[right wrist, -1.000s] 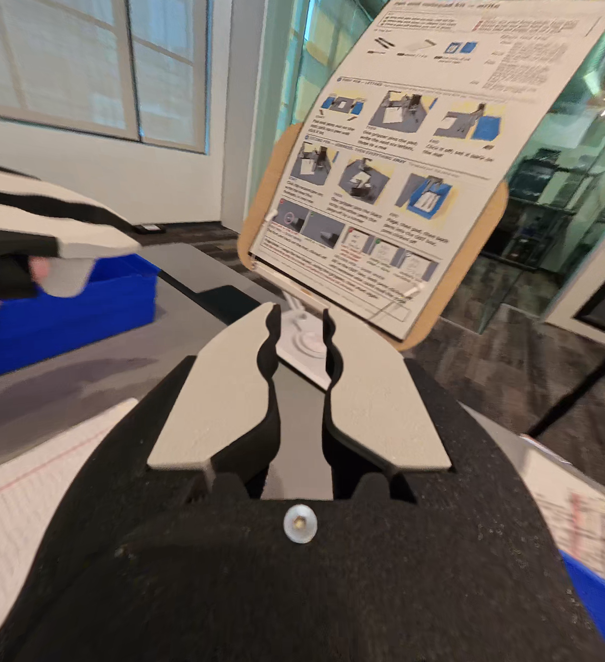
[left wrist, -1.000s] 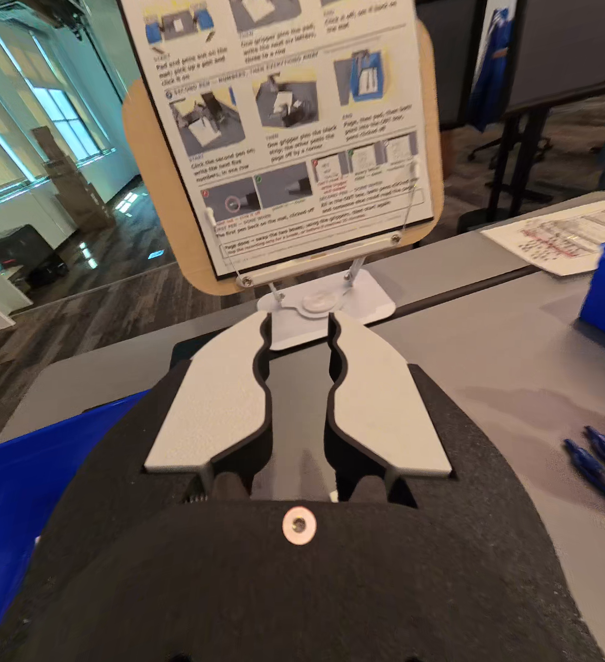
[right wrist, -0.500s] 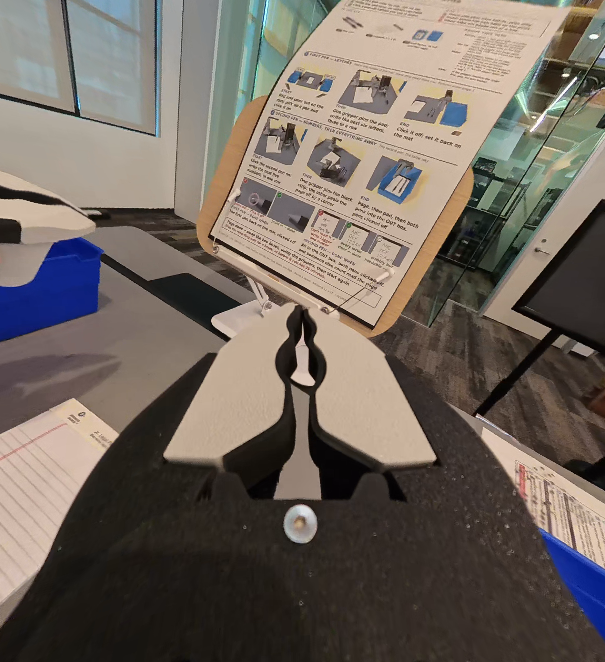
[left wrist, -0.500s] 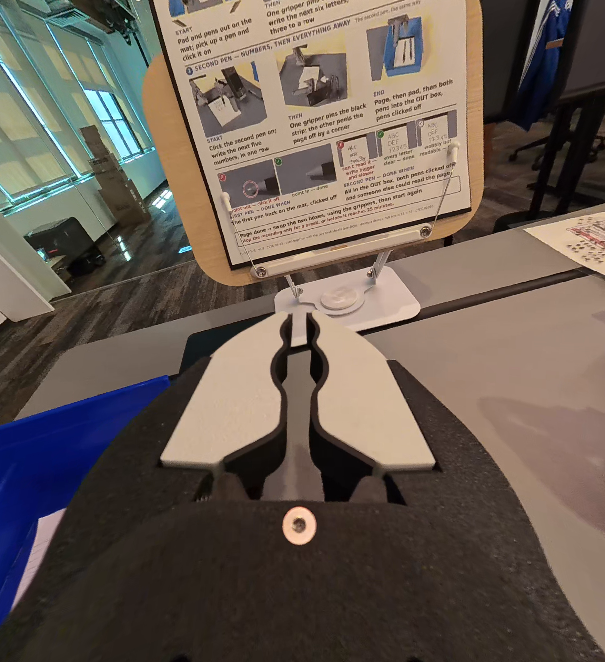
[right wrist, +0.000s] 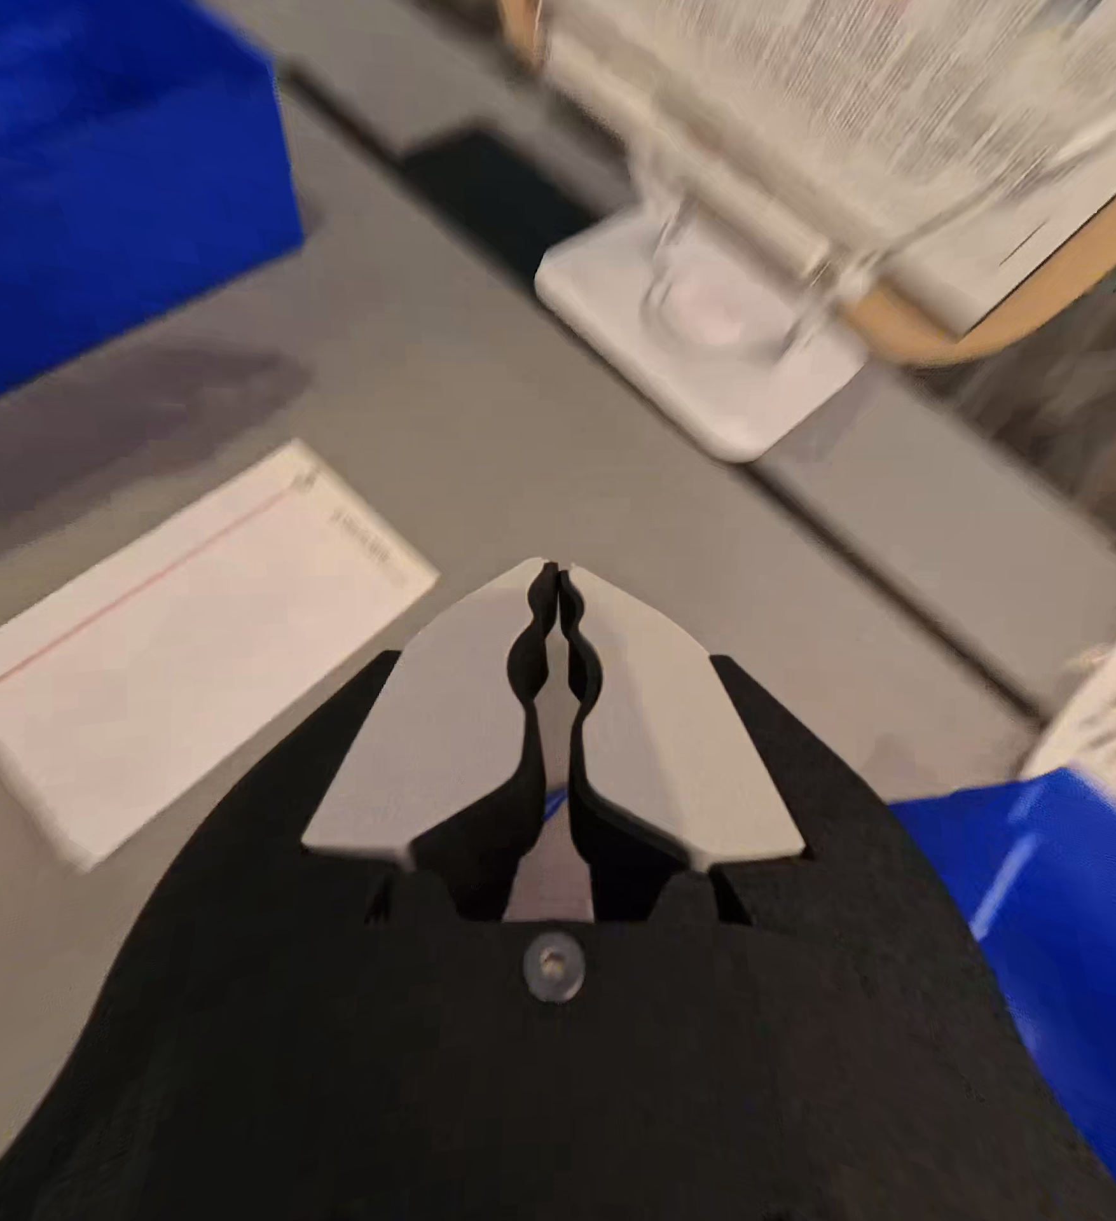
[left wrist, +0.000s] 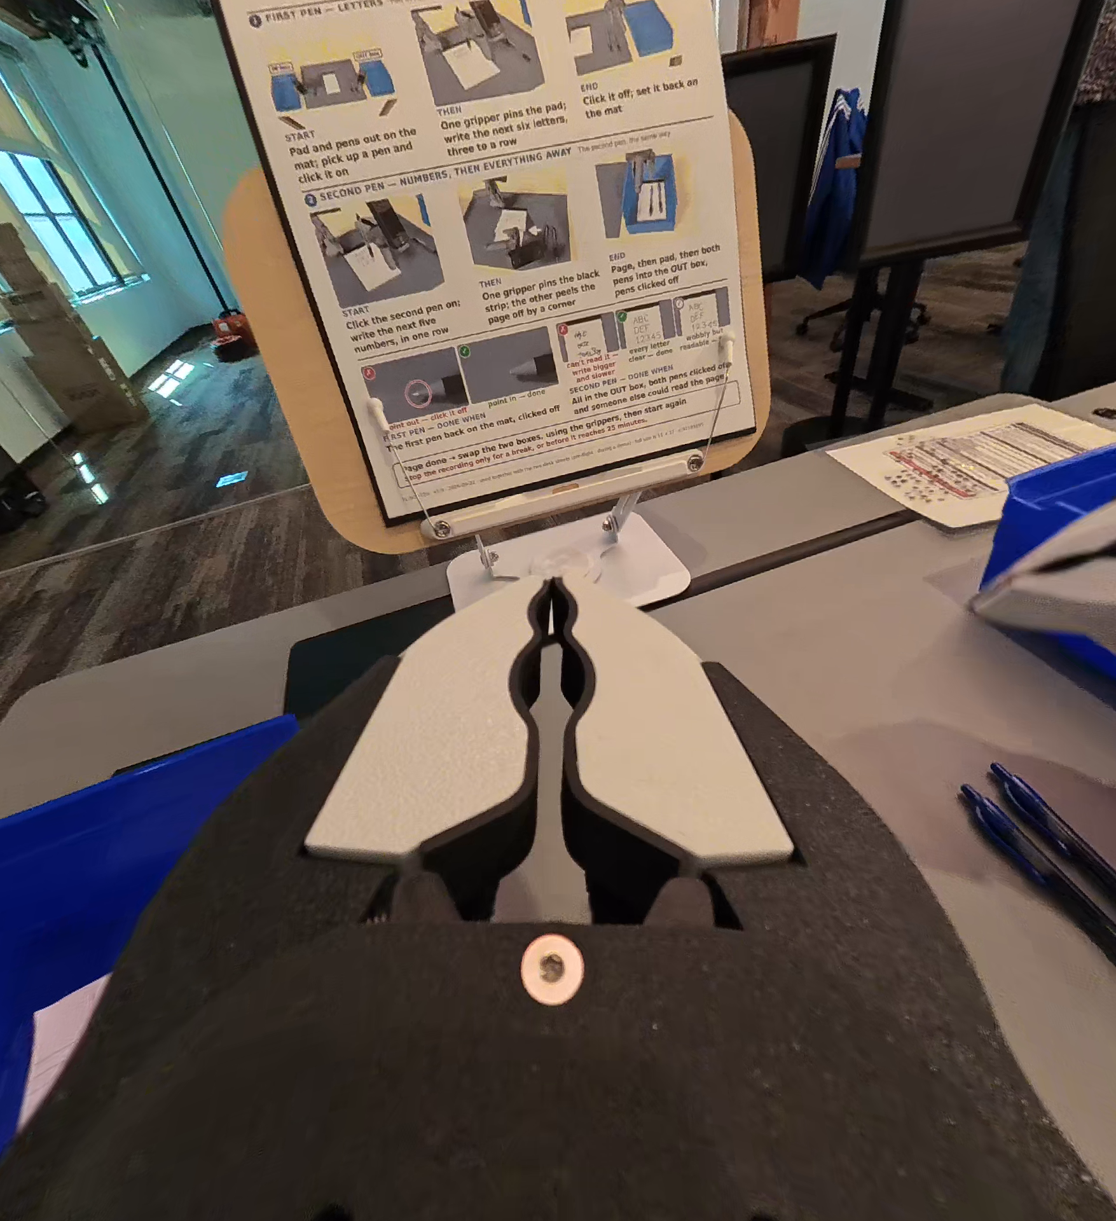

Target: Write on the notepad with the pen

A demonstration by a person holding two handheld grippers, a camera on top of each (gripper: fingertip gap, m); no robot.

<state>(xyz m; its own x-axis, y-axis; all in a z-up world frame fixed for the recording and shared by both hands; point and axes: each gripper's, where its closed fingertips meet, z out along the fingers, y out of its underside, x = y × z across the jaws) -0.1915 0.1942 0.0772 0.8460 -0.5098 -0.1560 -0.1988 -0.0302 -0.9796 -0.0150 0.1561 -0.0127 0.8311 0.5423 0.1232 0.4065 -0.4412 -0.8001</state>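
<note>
Two tools, left (left wrist: 552, 585) and right (right wrist: 556, 569), tips together, empty; two pens (left wrist: 1064, 859); one notepad (right wrist: 172, 588); two blue bins (right wrist: 99, 191)

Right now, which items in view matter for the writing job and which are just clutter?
Job:
- notepad, flat on the mat
- two blue pens, side by side on the mat
- left gripper, right gripper, jaws together, empty

Clutter:
- instruction stand
- blue bins
- printed sheet

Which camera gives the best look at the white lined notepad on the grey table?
The right wrist view: the white lined notepad lies almost whole on the grey table, though blurred. The left wrist view does not show it on the table at all.
</note>
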